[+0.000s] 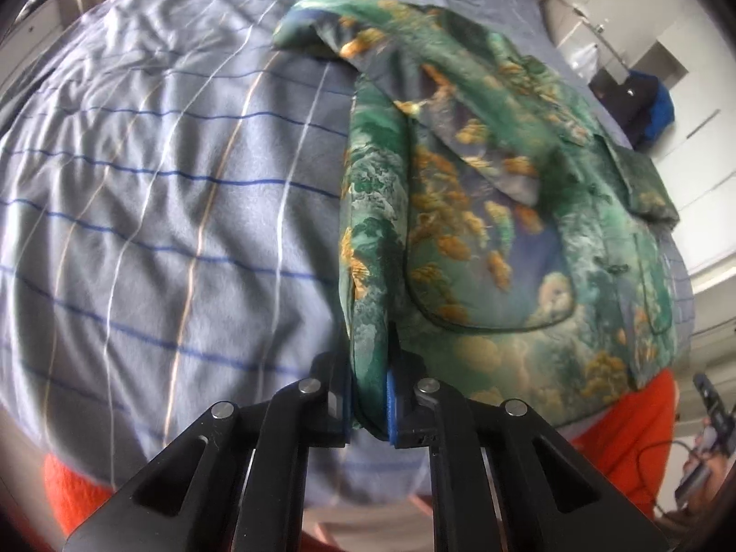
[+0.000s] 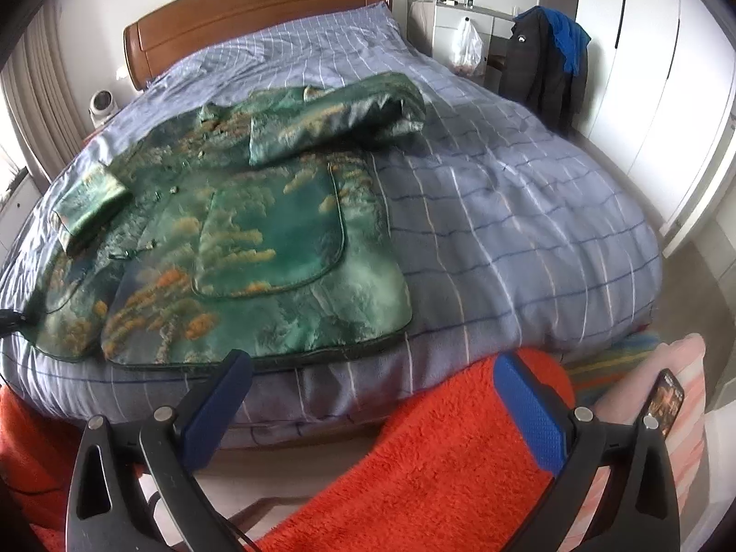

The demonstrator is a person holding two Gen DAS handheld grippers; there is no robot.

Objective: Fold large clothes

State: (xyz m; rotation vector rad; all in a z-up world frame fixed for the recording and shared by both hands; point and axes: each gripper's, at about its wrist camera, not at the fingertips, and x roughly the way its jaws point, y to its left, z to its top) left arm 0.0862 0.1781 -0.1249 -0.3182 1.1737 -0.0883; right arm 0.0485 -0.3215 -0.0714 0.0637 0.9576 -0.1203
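Your surface is a bed with a checked blue-grey duvet [image 2: 506, 211] and wooden headboard [image 2: 257, 4], wardrobes at right. The green brocade jacket [image 2: 257, 239] lies on its near left part, sleeves folded in. Your left gripper [image 1: 370, 407] pinches the jacket's near edge, likely to fold it; your right gripper [image 2: 372, 402] hangs wide open over an orange blanket [image 2: 437, 469].

My left claw [image 1: 370, 409] hides the jacket [image 1: 506, 211] hem it pinches; on the right-wrist view, the jacket's left edge runs off frame.

Left claw [image 1: 370, 398] pinches green jacket [image 1: 506, 211] edge over bedspread [image 1: 161, 184].
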